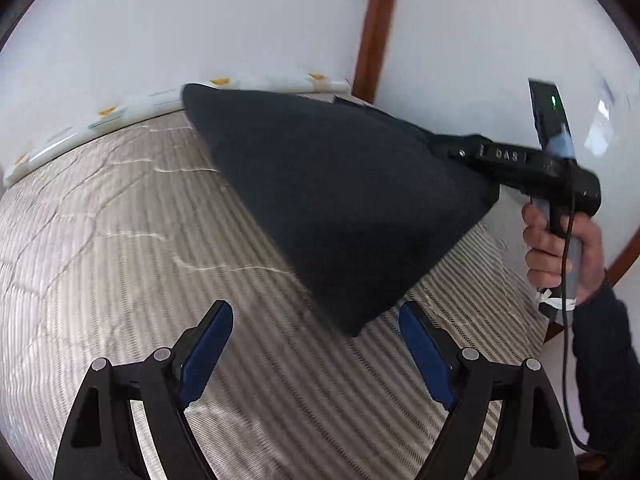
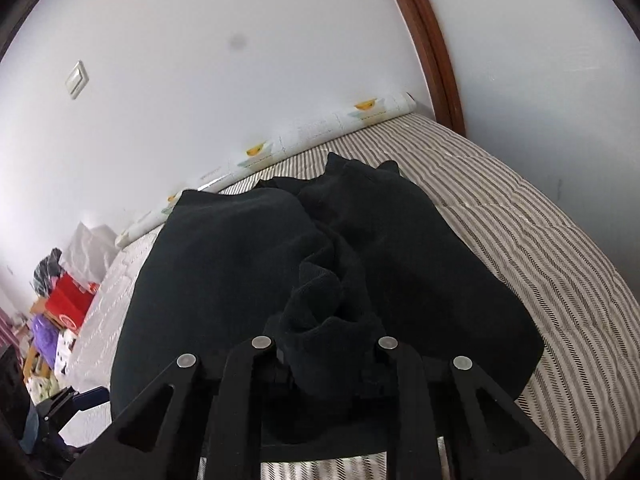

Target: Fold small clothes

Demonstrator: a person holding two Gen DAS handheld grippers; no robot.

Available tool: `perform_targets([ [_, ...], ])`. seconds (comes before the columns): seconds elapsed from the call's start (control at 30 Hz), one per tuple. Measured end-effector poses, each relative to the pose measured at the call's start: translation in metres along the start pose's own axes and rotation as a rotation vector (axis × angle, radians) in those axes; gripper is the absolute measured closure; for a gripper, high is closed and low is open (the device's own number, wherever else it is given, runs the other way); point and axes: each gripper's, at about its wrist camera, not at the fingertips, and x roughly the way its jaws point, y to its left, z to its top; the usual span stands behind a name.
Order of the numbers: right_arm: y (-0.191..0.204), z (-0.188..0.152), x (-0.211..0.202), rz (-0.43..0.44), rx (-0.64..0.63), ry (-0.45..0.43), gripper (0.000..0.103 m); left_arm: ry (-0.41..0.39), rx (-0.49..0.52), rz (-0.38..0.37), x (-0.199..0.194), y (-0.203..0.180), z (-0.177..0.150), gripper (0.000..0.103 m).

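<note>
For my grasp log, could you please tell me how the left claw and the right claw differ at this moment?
The left claw stands open with nothing between its blue pads; the right claw is shut on the dark garment. The left claw hovers over the striped bedcover, while the right claw holds the garment lifted, its lower corner hanging near the left claw. Both have black frames.

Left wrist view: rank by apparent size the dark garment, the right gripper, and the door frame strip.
1. dark garment, largest by far.
2. right gripper with its body and handle.
3. door frame strip, thinnest, though it is farther away, so only apparent size.
</note>
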Motion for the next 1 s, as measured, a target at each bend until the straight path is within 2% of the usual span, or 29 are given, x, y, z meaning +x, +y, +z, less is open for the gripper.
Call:
perform_targets([
  [0.13, -0.001, -0.004, 0.003, -0.015, -0.019, 0.01, 0.085, 0.009, 0.015, 0.035, 0.013, -0.012, 0.002, 0.021],
  [0.33, 0.001, -0.006, 0.01, -0.032, -0.05, 0.021, 0.084, 0.022, -0.041, 0.013, 0.025, -0.012, 0.005, 0.037],
  [0.43, 0.001, -0.007, 0.011, -0.035, -0.053, 0.022, 0.084, 0.034, -0.08, -0.033, 0.031, -0.005, 0.008, 0.057],
  [0.47, 0.001, -0.007, 0.011, -0.037, -0.057, 0.023, 0.084, 0.031, -0.089, -0.038, 0.031, -0.003, 0.01, 0.058],
  [0.6, 0.007, -0.007, 0.013, -0.051, -0.084, 0.026, 0.086, -0.009, -0.078, -0.015, 0.024, -0.003, 0.014, 0.079],
  [0.7, 0.013, -0.005, 0.018, -0.033, -0.081, 0.037, 0.087, -0.034, -0.112, -0.015, 0.013, 0.007, 0.016, 0.084],
  [0.83, 0.032, -0.006, 0.031, 0.0, -0.106, 0.05, 0.087, -0.07, -0.176, 0.009, 0.0, 0.044, 0.018, 0.085],
  [1.0, 0.08, -0.01, 0.054, 0.064, -0.153, 0.086, 0.088, -0.088, -0.249, 0.047, -0.019, 0.095, 0.007, 0.086],
])
